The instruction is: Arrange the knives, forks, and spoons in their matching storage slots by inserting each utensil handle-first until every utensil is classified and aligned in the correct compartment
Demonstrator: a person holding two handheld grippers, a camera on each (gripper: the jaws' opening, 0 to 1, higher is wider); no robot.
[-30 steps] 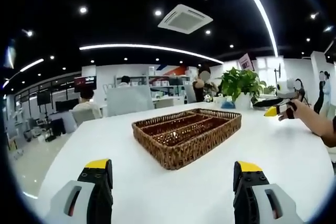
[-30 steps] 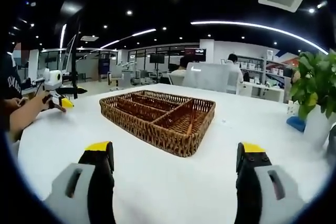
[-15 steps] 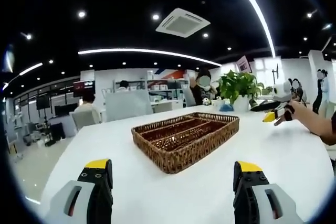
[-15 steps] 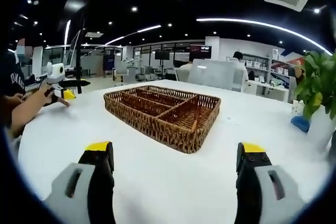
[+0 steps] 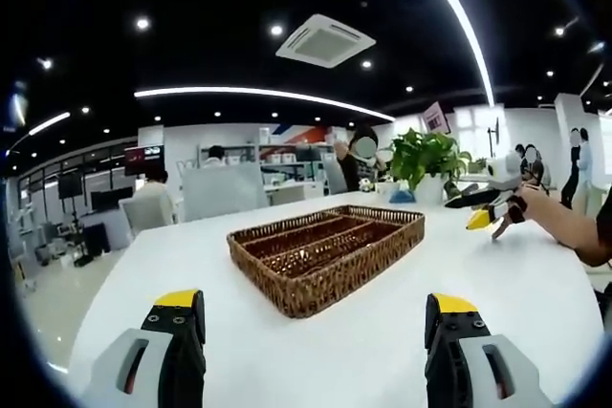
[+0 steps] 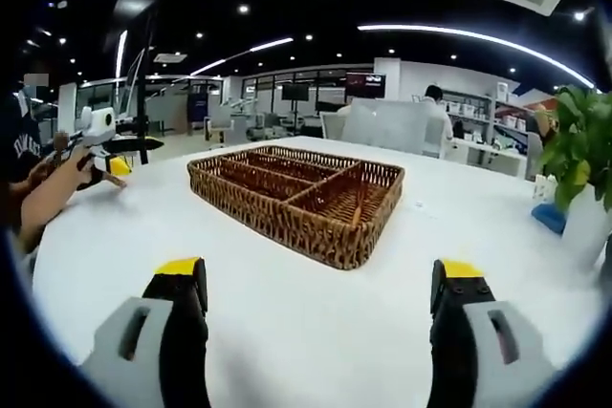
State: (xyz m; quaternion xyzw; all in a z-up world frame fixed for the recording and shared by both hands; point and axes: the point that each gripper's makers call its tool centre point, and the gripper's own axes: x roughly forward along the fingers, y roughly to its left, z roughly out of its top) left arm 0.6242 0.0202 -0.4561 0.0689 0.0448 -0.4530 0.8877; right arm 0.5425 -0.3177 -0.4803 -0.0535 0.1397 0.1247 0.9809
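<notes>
Looking along the left gripper (image 5: 315, 327), I see its fingers (image 5: 179, 317) spread wide and released, holding nothing, low in the frame over bare white worktop (image 5: 535, 303). The wicker tray (image 5: 326, 253) sits at centre, just beyond them, its long slots running away to the upper right. Whatever lies in the slots is too dim to make out. At the right edge a hand carries the other gripper (image 5: 483, 215), near a potted plant (image 5: 426, 161).

From the right gripper (image 6: 319, 327), the fingers (image 6: 463, 317) are likewise parted and empty at the bottom. The tray (image 6: 298, 198) lies centre, dividers plain, and I can pick out no utensils in it or on the worktop (image 6: 478, 226). The left gripper (image 6: 107, 164) shows at the left edge. To my eye the sorting has not visibly begun.
</notes>
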